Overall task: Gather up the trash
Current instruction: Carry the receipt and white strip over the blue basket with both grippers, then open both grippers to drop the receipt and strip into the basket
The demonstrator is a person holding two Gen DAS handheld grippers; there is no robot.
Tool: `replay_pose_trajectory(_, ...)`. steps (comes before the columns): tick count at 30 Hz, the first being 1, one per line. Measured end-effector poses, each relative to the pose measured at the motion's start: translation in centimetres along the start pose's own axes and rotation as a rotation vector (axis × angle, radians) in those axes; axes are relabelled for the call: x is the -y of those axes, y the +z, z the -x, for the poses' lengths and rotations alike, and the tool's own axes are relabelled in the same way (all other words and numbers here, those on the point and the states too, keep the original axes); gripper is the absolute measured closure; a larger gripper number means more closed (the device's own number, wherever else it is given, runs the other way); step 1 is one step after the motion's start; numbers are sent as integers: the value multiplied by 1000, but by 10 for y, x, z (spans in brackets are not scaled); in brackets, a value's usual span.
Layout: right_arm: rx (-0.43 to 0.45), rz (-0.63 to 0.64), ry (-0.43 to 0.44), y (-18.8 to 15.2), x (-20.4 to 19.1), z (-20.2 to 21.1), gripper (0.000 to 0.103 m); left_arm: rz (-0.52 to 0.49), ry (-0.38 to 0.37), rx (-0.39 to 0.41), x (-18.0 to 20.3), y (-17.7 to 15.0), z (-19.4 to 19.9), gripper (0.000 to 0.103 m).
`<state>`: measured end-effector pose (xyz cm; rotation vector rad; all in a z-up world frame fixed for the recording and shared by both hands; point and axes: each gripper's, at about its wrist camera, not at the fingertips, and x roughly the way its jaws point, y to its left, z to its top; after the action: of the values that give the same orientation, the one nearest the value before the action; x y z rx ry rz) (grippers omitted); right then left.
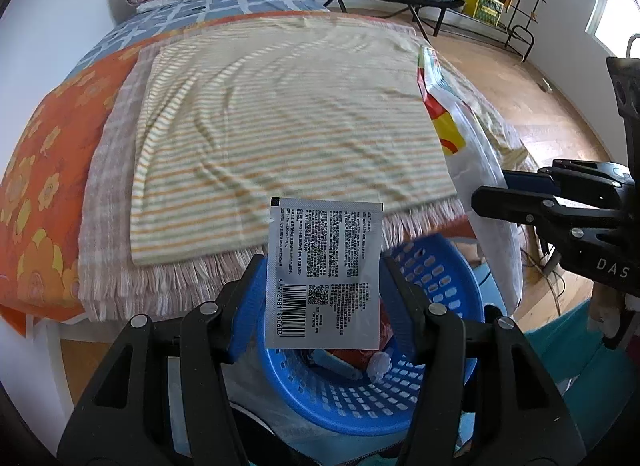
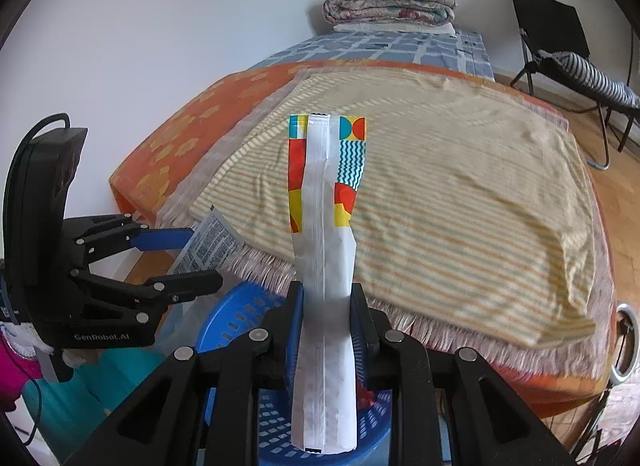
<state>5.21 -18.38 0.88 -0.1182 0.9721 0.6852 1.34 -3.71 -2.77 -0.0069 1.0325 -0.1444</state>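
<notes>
Item 1. Left gripper (image 1: 323, 290): I have its blue pads pinching a flat silver foil sachet with black print and a barcode (image 1: 325, 272) by its two side edges. The sachet stands upright between the jaws, directly over the basket.

Item 2. Right gripper (image 2: 325, 336): pressed tight on a long white snack bag with a red, yellow and teal patterned top (image 2: 326, 266), held near its lower end. The bag rises tall above the pads; its bottom edge hangs over the basket.

Item 3. Round blue perforated plastic basket (image 1: 420, 398): near me, just in front of the bed's near edge. It already holds some red and white wrappers.

Item 4. Bed with a yellow striped towel (image 1: 288, 137) over a fringed pinkish blanket (image 1: 112, 185): beyond the basket, no litter visible on it.

Risks, as I judge them:
- The sachet is light and gripped edge-on; released, it could flutter past the rim onto the floor.
- The snack bag is tall; let go while leaning, it could tip over the rim to the right or onto the blanket fringe.
- Both grippers sit close together over one small basket; a careless lowering could knock them together or tip it.
</notes>
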Motion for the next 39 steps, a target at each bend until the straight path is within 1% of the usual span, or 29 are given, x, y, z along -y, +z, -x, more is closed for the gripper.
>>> replay_pose_trajectory(8, -15, -16, 2, -20, -4, -10, 82, -27, -7, -46, 13, -25, -15, 45)
replay_pose_trajectory(15, -38, -21, 12, -34, -9, -22, 82, -55, -9, -62, 24, -39, -21, 45)
replay_pose_trajectory(22, -63, 2, 14, -44, -19, -33, 81, -51, -12, -87, 26, -48, -27, 45)
replay_pose_trajectory(32, -76, -21, 15, -49, -14, -38, 81, -51, -15, -112, 27, -55, -35, 45)
replay_pose_trajectory(37, -75, -23, 15, -50, -13, -38, 79, -51, -11, -110, 28, -54, -35, 45)
replay_pose_trajectory(39, -77, -25, 15, -50, -13, -38, 78, -50, -10, -112, 28, -54, -35, 43)
